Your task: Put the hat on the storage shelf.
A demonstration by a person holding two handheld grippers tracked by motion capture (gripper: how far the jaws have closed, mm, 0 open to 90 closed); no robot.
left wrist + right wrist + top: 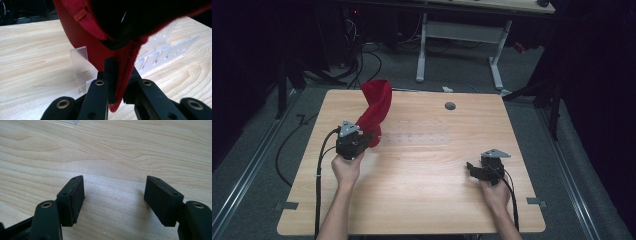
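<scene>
Deep red cloth (375, 109) with black inner lining, light wood-grain surface (422, 170) with a grey round hole cover (450, 106), clear see-through acrylic rack (160, 56), both claws, left claw (368, 138) and right claw (471, 167), matte black with grey top plates.

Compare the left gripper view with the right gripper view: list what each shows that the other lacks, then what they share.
Left gripper view alone: the left gripper shut on the edge of a red cloth that hangs over it, with a small label sewn on, and a clear plastic rack standing on the table just behind.

Right gripper view alone: the right gripper with its jaws wide apart and nothing between them, low over bare wood.

Shared: the light wooden table and a pair of black jaws rising from the bottom.
</scene>
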